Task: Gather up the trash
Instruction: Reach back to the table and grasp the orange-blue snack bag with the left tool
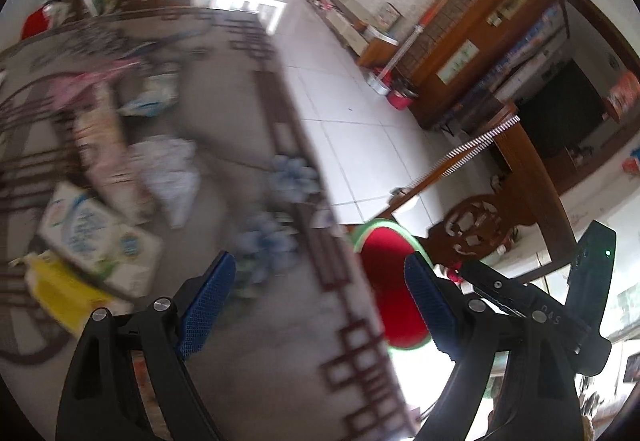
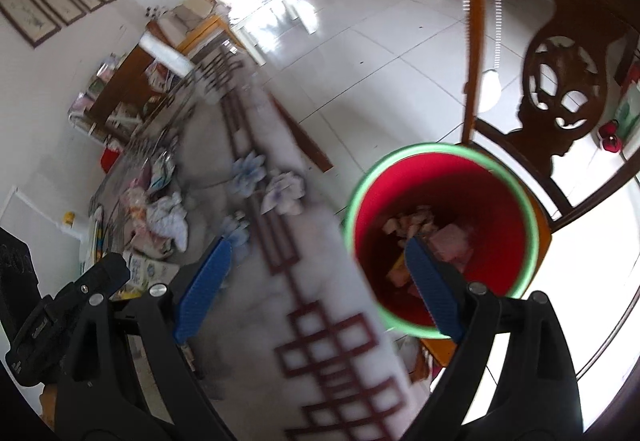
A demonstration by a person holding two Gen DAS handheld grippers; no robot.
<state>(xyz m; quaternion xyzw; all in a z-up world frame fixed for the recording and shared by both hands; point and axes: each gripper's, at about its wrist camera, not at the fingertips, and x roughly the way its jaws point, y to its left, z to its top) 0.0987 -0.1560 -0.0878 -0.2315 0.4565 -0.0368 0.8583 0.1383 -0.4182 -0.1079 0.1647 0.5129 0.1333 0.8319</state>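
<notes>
Both tongs released and empty: left gripper (image 1: 316,305) faces the crumpled tissue (image 1: 170,173) up-left on the table (image 1: 248,361), nearer it; right gripper (image 2: 316,281) sits beside the red bin (image 2: 440,241), off table edge.

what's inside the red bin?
The red bin already holds crumpled pinkish wrappers and paper scraps. The right gripper, open and empty, has one fingertip covering part of the pile; the bin's bottom stays hidden.

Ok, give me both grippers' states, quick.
Left gripper: open, holding nothing.
Right gripper: open, holding nothing, by the bin.
</notes>
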